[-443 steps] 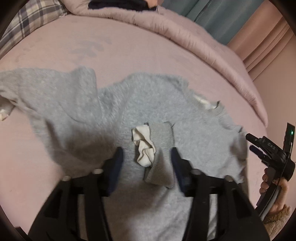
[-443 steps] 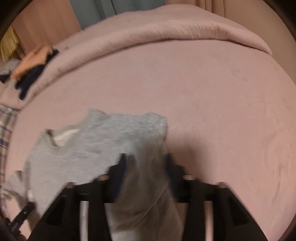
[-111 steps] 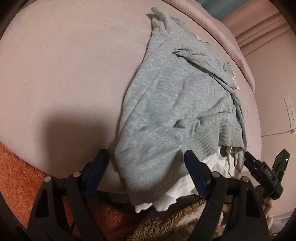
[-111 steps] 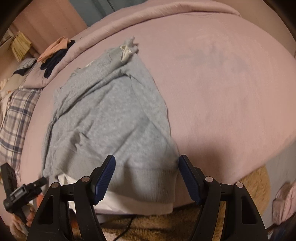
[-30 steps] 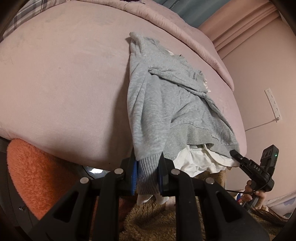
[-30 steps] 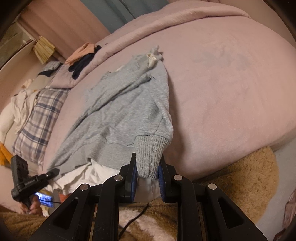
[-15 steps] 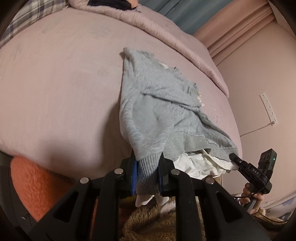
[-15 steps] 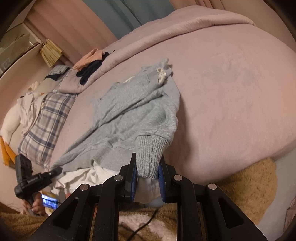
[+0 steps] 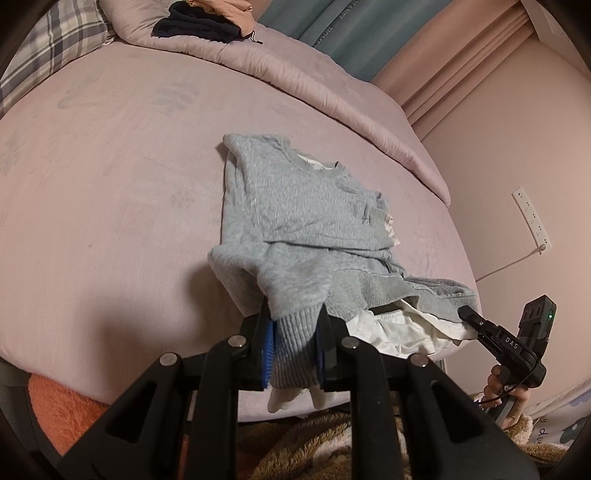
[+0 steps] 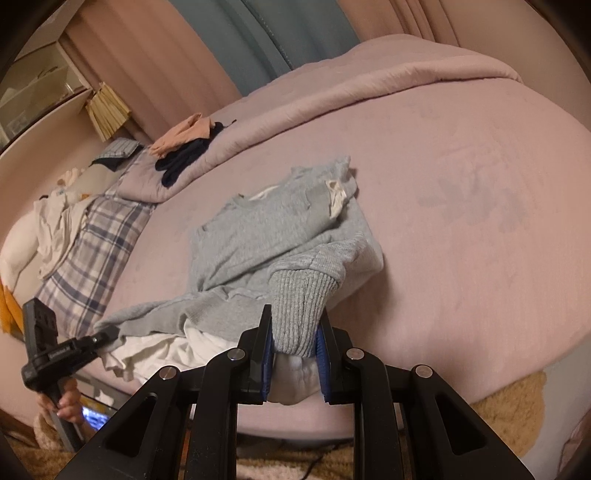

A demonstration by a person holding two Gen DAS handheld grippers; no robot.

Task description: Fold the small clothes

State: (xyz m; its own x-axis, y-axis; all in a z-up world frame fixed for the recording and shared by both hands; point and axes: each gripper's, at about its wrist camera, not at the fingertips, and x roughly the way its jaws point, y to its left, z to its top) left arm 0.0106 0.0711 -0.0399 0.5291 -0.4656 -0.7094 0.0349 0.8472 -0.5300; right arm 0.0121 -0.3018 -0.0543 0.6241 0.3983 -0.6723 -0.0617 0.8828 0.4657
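a grey sweater [image 9: 295,206] with a white lining showing at its hem lies rumpled near the pink bed's [image 9: 110,177] front edge, the left gripper [image 9: 294,345] and right gripper [image 10: 297,352] each clamped on what looks like a ribbed hem corner, with bare bedding all around it.

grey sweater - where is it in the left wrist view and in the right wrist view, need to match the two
Left wrist view: the grey sweater runs from picture centre down to the left gripper, shut on its ribbed hem.
Right wrist view: it lies centre-left, its hem in the right gripper.
Shared landmark: the dark clothes on the folded pink duvet.
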